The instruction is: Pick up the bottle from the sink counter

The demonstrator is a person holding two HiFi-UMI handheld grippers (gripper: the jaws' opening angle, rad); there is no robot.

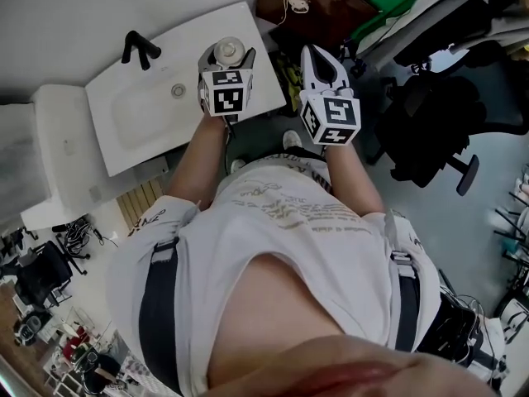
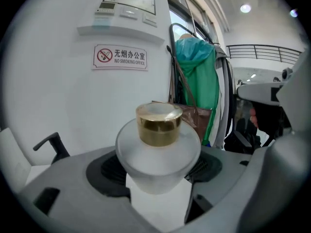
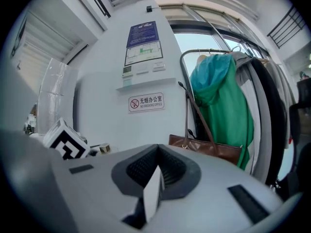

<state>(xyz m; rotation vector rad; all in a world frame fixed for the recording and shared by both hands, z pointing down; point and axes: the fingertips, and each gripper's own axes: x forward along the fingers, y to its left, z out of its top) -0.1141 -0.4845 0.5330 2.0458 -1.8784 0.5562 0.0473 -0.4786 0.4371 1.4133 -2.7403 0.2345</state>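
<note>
Closest to you, your two forearms reach forward from your chest, the left one over the counter [image 1: 252,25] and the right one out past its right-hand edge. Your left claw [image 1: 226,66] is the one doing the work: it is closed part-way onto the bottle [image 2: 158,154], with a ribbed pad pressed against each side of the frosted body just under the shoulder. The bottle stands between them upright, long axis vertical, gold cap [image 2: 158,125] on top and clear of the claw. It sits at the counter's front right corner, so the front edge and the right edge are both near. I cannot tell whether its base is touching the counter or already off it. My judgement is that the lift should go straight up, which keeps the bottle vertical in the pads. Nothing hangs above it that I can see. Your right claw [image 1: 321,63] is fully closed on nothing and hovers just beside the left one, off the counter's edge, leaving room on that side. To the left lie the basin [image 1: 149,110] and, further back, the black faucet [image 1: 139,48], both well apart from the bottle. Beyond the counter is the wall with its no-smoking sign [image 2: 120,57], and to the right of that a brown bag [image 3: 209,149] and a green coat [image 3: 218,101] hang.
</note>
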